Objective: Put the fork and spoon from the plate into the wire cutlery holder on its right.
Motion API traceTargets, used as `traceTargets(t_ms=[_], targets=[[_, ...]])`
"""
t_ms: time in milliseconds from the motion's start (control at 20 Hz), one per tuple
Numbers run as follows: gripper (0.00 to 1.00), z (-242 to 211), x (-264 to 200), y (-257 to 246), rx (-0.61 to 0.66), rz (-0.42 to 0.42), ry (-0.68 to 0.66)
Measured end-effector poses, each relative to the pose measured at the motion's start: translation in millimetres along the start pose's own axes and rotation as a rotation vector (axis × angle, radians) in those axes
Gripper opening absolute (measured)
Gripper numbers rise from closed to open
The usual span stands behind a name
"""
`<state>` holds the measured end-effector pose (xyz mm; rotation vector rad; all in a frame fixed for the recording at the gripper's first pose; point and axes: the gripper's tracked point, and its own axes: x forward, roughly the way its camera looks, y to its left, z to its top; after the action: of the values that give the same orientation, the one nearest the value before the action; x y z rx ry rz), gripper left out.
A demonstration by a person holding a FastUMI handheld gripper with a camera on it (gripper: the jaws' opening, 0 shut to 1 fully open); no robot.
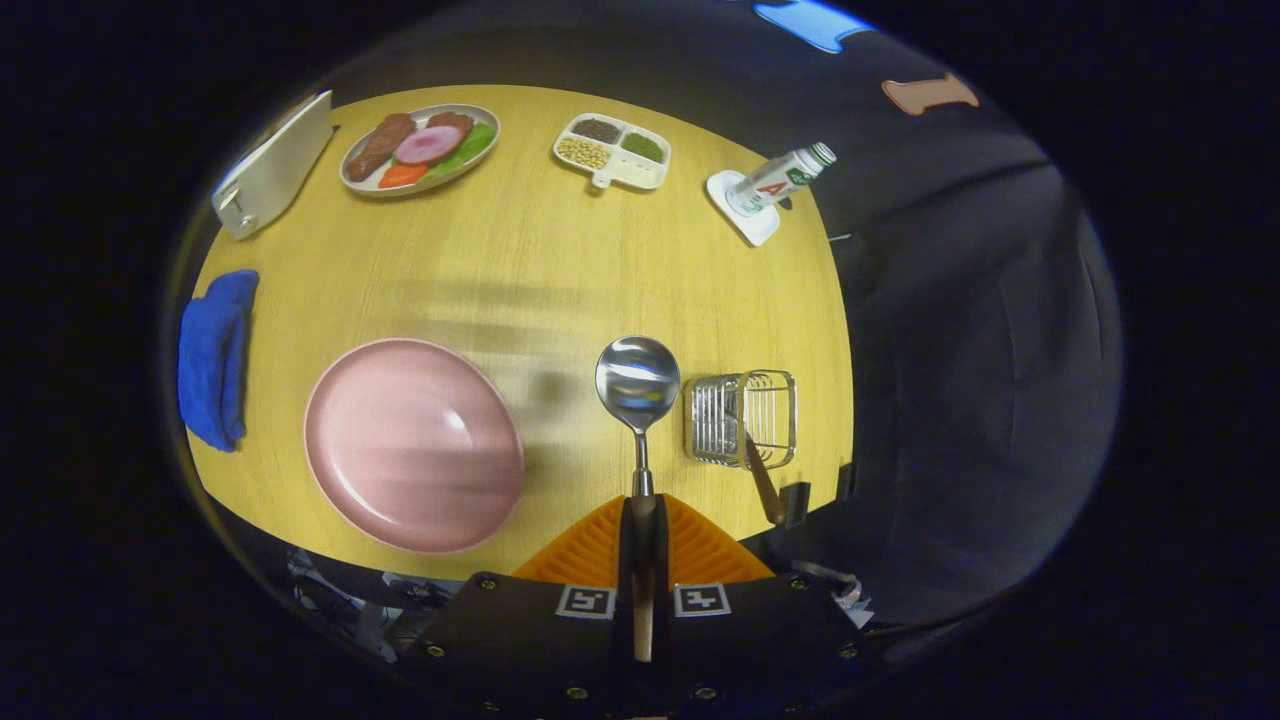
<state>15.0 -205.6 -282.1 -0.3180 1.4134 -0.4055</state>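
Spoon (638, 385) steel looks stiff, light and slick, so your hold low on the handle suits it, though the bowl may swing. Your gripper (641, 510) is pinched tight on that handle, bowl pointing far, between the bare pink plate (412, 445) left and the wire cutlery holder (742, 418) right, where one wooden handle (762, 482) already leans.

Blue cloth (215, 357), food platter (420, 148), divided snack tray (612, 150) — bottle (778, 180) on coaster (745, 215)
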Motion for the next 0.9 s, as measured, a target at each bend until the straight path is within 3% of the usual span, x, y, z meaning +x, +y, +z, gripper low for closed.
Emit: traceTargets(t_ms=[450,900], targets=[[0.07,-19.7,39.2,-80.1,0.159,-0.028,0.144],[0.07,-25.2,62.1,-97.7,0.118,-0.006,0.239]])
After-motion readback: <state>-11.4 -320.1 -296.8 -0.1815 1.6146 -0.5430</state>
